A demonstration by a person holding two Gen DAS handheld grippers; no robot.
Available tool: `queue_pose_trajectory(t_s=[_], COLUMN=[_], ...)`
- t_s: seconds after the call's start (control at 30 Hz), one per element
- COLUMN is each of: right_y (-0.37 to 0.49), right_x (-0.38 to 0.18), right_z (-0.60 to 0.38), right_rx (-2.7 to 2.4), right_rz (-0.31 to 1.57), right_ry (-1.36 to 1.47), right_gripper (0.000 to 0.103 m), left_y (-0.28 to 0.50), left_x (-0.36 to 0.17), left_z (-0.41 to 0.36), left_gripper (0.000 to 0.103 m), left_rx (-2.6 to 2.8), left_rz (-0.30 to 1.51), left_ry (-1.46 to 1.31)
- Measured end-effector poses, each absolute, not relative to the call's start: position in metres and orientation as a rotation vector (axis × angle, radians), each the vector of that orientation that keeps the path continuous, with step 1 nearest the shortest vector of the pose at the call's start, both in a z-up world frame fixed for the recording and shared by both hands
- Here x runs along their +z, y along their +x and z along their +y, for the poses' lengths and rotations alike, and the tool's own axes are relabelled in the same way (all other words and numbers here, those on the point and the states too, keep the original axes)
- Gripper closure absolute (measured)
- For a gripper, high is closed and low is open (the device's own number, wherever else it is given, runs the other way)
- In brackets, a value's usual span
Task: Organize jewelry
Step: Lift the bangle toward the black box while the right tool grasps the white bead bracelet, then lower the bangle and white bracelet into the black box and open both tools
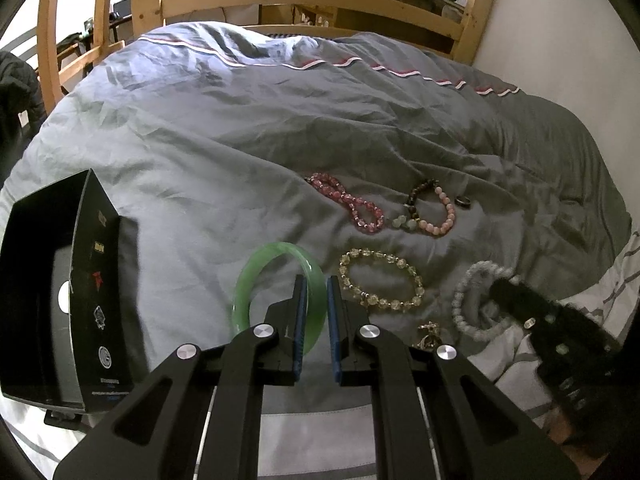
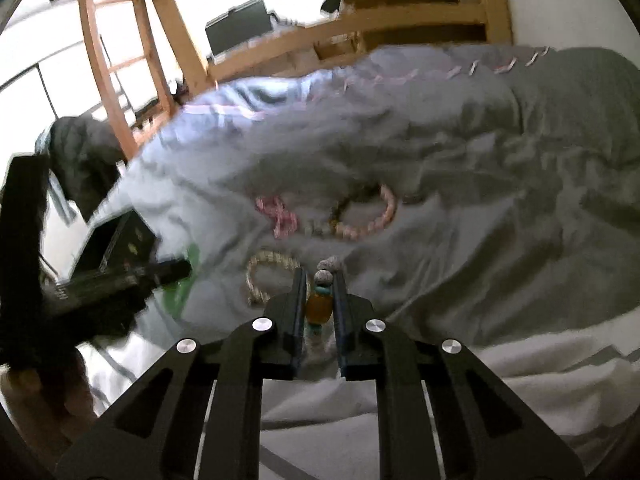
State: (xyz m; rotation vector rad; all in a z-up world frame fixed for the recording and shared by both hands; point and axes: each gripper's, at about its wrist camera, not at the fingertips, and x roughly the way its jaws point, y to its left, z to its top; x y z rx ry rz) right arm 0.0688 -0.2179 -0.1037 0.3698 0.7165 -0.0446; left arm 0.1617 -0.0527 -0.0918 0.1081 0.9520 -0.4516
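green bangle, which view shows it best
The left wrist view: the green bangle lies sharp and almost whole on the grey duvet, the left gripper closed around its right rim. The right wrist view shows only a blurred green sliver behind the left gripper.

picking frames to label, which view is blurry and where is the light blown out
Left wrist view: mostly sharp, the green bangle and pink bead bracelet crisp; only the right tool at the right edge is smeared. Right wrist view: motion-blurred throughout, beads on the grey duvet streaked, window area at upper left washed out white. Both bend at the fisheye rim.
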Motion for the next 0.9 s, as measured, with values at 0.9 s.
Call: queue_pose_trajectory(t_s=[0.9], right_y=[0.036], right_x=[-0.012], right_z=[-0.173], right_rx=[0.074], right_rz=[0.586], right_ry=[0.3], right_gripper=[0.089], left_y=[0.116], left_x=[-0.021], left_z=[-0.002], left_gripper=[0.092], left_rx=[-0.443], left_rz=[0.847], left_ry=[0.053])
